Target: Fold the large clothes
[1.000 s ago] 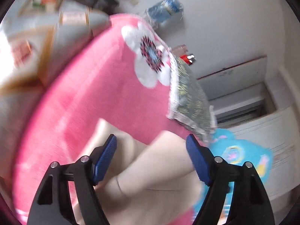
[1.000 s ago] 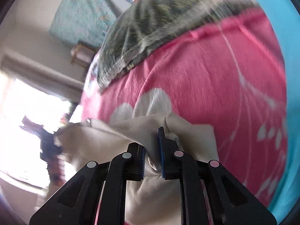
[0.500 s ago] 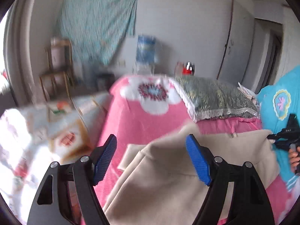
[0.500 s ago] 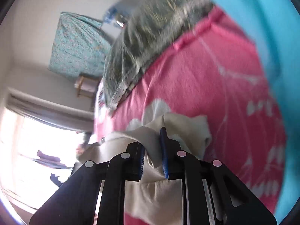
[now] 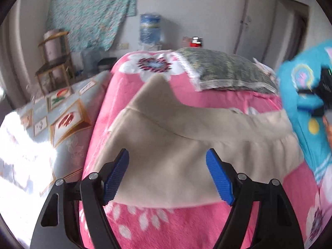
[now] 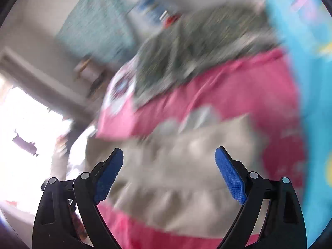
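A large beige garment (image 5: 176, 141) lies spread on a pink flowered blanket (image 5: 161, 226), with a flap folded over its top edge. My left gripper (image 5: 167, 173) is open and empty, above the garment's near edge. My right gripper (image 6: 169, 173) is open and empty over the same beige garment (image 6: 186, 178); that view is blurred by motion. The right gripper's black body (image 5: 323, 91) also shows at the right edge of the left wrist view.
A green patterned pillow (image 5: 226, 70) lies at the head of the bed. A blue cartoon blanket (image 5: 307, 108) is on the right. A patterned quilt (image 5: 58, 112) lies left of the bed. A wooden shelf (image 5: 54, 62) and a water dispenser (image 5: 150, 29) stand by the far wall.
My right gripper has opened and let go of the beige garment, which now lies flat. My left gripper swung up to a level view and stays open over it.
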